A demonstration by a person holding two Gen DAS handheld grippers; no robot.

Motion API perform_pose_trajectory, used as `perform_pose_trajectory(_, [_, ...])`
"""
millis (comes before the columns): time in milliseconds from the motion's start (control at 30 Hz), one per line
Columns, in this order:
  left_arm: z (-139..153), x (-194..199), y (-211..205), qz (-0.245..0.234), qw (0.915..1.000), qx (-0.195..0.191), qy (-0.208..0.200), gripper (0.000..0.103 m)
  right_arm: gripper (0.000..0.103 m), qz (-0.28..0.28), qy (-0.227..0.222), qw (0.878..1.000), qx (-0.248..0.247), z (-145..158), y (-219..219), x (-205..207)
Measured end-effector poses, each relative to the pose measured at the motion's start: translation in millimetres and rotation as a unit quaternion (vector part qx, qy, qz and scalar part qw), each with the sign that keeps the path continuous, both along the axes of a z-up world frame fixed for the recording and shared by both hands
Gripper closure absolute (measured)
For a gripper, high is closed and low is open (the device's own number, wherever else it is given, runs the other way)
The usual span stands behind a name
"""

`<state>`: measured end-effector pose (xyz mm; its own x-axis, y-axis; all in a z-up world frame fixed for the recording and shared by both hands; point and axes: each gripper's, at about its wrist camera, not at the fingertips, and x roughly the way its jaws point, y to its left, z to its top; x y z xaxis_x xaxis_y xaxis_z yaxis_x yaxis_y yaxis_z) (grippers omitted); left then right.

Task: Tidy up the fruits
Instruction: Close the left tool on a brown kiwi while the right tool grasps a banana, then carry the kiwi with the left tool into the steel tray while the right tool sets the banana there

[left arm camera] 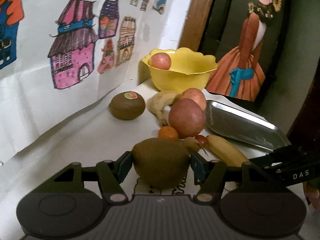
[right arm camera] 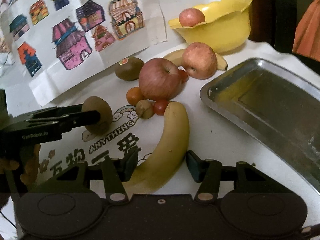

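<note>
Between the spread fingers of the right gripper [right arm camera: 160, 166] lies the banana [right arm camera: 166, 148], its long axis running near-to-far toward the apples, neither pad touching yet, while the left gripper [left arm camera: 161, 163] at near left is clamped on a kiwi [left arm camera: 161, 162].

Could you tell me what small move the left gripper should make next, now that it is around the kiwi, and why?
Probably lift the kiwi straight up a little. The left gripper has its pads on both sides of it, so the grasp looks set, while a walnut, cherry tomato and banana lie close by and could be knocked by a sideways move.
</note>
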<state>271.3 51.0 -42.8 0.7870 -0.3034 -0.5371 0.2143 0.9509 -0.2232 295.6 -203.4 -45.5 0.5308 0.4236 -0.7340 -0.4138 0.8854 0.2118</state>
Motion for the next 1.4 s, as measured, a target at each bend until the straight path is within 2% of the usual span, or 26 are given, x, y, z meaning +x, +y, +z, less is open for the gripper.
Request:
perform_pose_trajectory(167, [-2.5, 3.1, -6.7, 0.002, 0.9999, 0.012, -0.006, 0.034, 0.042, -0.011, 0.0, 1.0, 0.0, -6.8, 4.8, 0.8])
perform_pose_trajectory(300, [-6.2, 8.8, -8.3, 0.006, 0.9998, 0.018, -0.001, 0.034, 0.037, -0.015, -0.018, 1.0, -0.012, -8.9, 11.8, -0.3])
perform_pose_trajectory(433, [-10.0, 13.9, -8.9, 0.008, 0.9998, 0.02, 0.004, 0.034, 0.036, -0.008, -0.037, 0.999, -0.035, -10.5, 17.9, -3.9])
perform_pose_trajectory(633, [-11.5, 20.3, -11.4, 0.01, 0.9997, 0.017, 0.01, 0.033, 0.034, -0.008, -0.046, 0.998, -0.032, -11.3, 16.9, -6.3])
perform_pose_trajectory(700, [-10.7, 21.9, -10.7, 0.014, 0.9998, 0.013, 0.008, 0.03, 0.034, -0.008, -0.049, 0.998, -0.031, -11.2, 16.3, -6.8])
perform_pose_trajectory(767, [-9.8, 24.5, -11.5, 0.016, 0.9997, 0.015, 0.007, 0.028, 0.031, -0.005, -0.048, 0.998, -0.026, -11.6, 16.0, -7.1])
perform_pose_trajectory(833, [-9.8, 27.9, -13.4, 0.016, 0.9996, 0.02, 0.008, 0.028, 0.013, 0.003, -0.043, 0.999, -0.019, -12.9, 16.9, -8.0])
perform_pose_trajectory(867, [-10.2, 29.6, -14.2, 0.017, 0.9996, 0.021, 0.009, 0.028, 0.01, 0.006, -0.043, 0.999, -0.022, -13.9, 18.8, -8.6])
perform_pose_trajectory(967, [-12.2, 32.9, -15.4, 0.018, 0.9994, 0.026, 0.015, 0.03, 0.009, 0.005, -0.054, 0.998, -0.033, -15.4, 22.8, -11.6])
perform_pose_trajectory(1000, [-13.3, 34.0, -15.1, 0.017, 0.9994, 0.024, 0.018, 0.031, 0.01, 0.004, -0.055, 0.998, -0.033, -15.3, 22.5, -11.2])
perform_pose_trajectory(1133, [-13.0, 32.3, -16.8, 0.016, 0.9993, 0.03, 0.017, 0.032, 0.033, -0.007, -0.064, 0.997, -0.031, -12.7, 18.8, -11.0])
perform_pose_trajectory(1267, [-12.4, 27.5, -18.5, 0.012, 0.9995, 0.024, 0.019, 0.033, 0.041, -0.016, -0.067, 0.997, -0.028, -12.1, 14.4, -11.2])
perform_pose_trajectory(1333, [-11.4, 22.7, -22.2, 0.007, 0.9994, 0.024, 0.022, 0.033, 0.052, -0.02, -0.07, 0.997, -0.029, -11.7, 11.4, -12.3])
perform_pose_trajectory(1400, [-9.6, 17.1, -27.8, 0.003, 0.9993, 0.025, 0.026, 0.033, 0.058, -0.022, -0.065, 0.997, -0.023, -10.5, 5.4, -13.6])
